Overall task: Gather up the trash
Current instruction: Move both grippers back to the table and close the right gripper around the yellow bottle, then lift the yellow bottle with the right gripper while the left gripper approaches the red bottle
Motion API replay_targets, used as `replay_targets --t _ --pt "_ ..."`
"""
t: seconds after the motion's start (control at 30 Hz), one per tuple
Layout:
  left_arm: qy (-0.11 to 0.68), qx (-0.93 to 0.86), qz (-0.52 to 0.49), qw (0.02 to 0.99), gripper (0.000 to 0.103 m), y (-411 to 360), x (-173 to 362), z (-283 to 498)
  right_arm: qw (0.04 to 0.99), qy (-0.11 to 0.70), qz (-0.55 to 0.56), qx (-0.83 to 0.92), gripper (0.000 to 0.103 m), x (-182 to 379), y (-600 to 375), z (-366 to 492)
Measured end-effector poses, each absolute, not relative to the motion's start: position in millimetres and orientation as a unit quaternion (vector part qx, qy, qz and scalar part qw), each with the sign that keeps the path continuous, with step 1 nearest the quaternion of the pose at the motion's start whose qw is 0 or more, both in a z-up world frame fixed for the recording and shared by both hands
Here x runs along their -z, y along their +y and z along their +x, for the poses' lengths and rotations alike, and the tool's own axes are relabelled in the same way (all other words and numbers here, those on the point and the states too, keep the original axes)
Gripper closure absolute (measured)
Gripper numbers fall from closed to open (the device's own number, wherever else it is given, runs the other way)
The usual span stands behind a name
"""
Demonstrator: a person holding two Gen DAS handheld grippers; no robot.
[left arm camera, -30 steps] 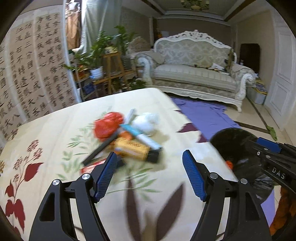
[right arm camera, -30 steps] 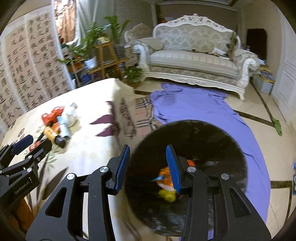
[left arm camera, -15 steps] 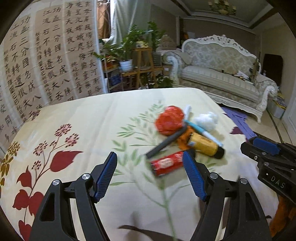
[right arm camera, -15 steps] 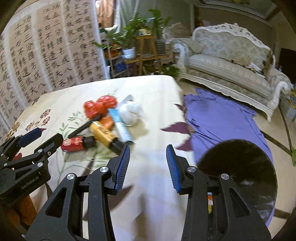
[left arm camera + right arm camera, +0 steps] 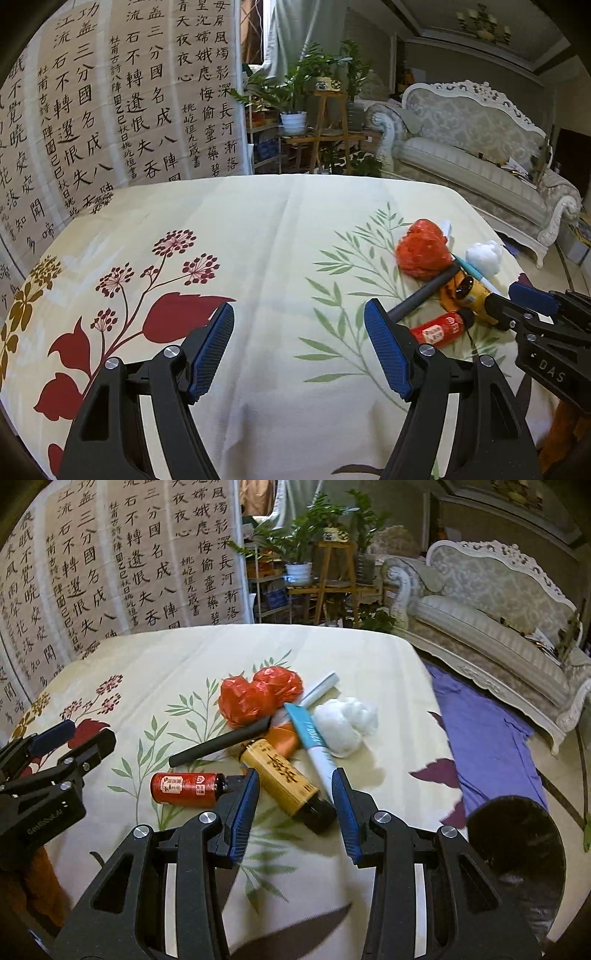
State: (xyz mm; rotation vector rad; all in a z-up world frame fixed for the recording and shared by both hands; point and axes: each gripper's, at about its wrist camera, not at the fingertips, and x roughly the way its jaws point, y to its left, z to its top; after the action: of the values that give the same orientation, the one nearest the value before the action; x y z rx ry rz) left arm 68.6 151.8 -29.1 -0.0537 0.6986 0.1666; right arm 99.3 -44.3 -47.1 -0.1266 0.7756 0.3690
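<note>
- Right gripper [image 5: 295, 806] half spread, nothing pinched; blue pads [image 5: 243, 812] apart with air between them.
- Straight ahead of those pads, just beyond the tips: yellow bottle [image 5: 279, 775], black cap toward the fingers, long axis running up and to the left, away from the gap and slightly skewed to it.
- Left of the left pad, very near its tip: red can [image 5: 184, 784], lying on its side, long axis across the fingers' line.
- Further ahead: black stick [image 5: 221, 744] slanting left-down to right-up, red plastic bags [image 5: 258, 696] behind it, blue-and-white tube [image 5: 314, 746] ahead and a little right of the right pad, white wad [image 5: 347, 723] beyond the tube.
- Left gripper [image 5: 299, 349] spread wide, empty; only bare tablecloth [image 5: 266, 236] between its pads.
- Seen from the left wrist, the whole pile lies off to the right of the right finger, none of it in line with the gap.
- Judged nearer: right hand, already lined up on the yellow bottle.
- Likely needed: small roll to bring the pads square across the bottle's long axis, then forward and down.
- Risk judged: left pad nudging the red can on the way in.
- Black bin [image 5: 517, 853] low on the right of the right fingers, off the table edge, over the purple cloth [image 5: 487, 731].
</note>
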Motion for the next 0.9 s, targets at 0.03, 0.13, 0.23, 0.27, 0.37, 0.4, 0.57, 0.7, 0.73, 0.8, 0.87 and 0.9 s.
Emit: replay_targets --t 0.03,0.13,0.23,0.27,0.37,0.4,0.57,0.7,0.73,0.8,0.87,0.9 --pt "0.343 -0.081 -0.028 0.936 0.032 152.7 29.6 69.1 0.906 0.378 -0.064 -0.178 0.064 48.7 -41.9 101.6" --pt "0.346 -0.077 -0.031 0.934 0.032 154.8 31.7 71.4 0.902 0.386 -0.070 -0.178 0.065 52.4 -37.7 106.4" --pt "0.352 -0.070 -0.037 0.933 0.032 154.9 33.7 73.5 0.900 0.390 -0.075 -0.177 0.065 54.3 -35.4 109.5" --pt "0.353 -0.069 -0.039 0.932 0.032 155.1 33.6 73.5 0.900 0.391 -0.075 -0.178 0.065 54.1 -35.3 110.7" --pt "0.355 -0.065 -0.043 0.932 0.032 156.0 34.1 75.1 0.898 0.395 -0.074 -0.178 0.065 53.9 -35.7 113.6" --pt "0.356 -0.064 -0.043 0.931 0.032 156.0 34.4 75.2 0.898 0.396 -0.074 -0.177 0.065 54.0 -35.5 114.8" --pt "0.356 -0.060 -0.043 0.931 0.031 154.7 34.0 74.9 0.893 0.407 -0.073 -0.177 0.065 56.1 -32.7 123.2" --pt "0.357 -0.060 -0.046 0.931 0.030 154.6 34.5 75.0 0.893 0.409 -0.074 -0.175 0.066 58.8 -30.6 124.8" --pt "0.358 -0.059 -0.047 0.931 0.030 154.5 34.6 75.2 0.893 0.410 -0.074 -0.174 0.067 58.9 -30.9 124.5" --pt "0.359 -0.057 -0.048 0.931 0.030 153.6 34.6 75.1 0.893 0.410 -0.073 -0.172 0.072 58.7 -31.7 124.1" --pt "0.359 -0.054 -0.047 0.931 0.030 151.8 34.3 75.4 0.893 0.411 -0.067 -0.172 0.078 58.3 -33.0 123.3" --pt "0.359 -0.052 -0.047 0.931 0.030 150.8 34.2 75.3 0.894 0.409 -0.066 -0.170 0.079 57.6 -34.1 122.0"
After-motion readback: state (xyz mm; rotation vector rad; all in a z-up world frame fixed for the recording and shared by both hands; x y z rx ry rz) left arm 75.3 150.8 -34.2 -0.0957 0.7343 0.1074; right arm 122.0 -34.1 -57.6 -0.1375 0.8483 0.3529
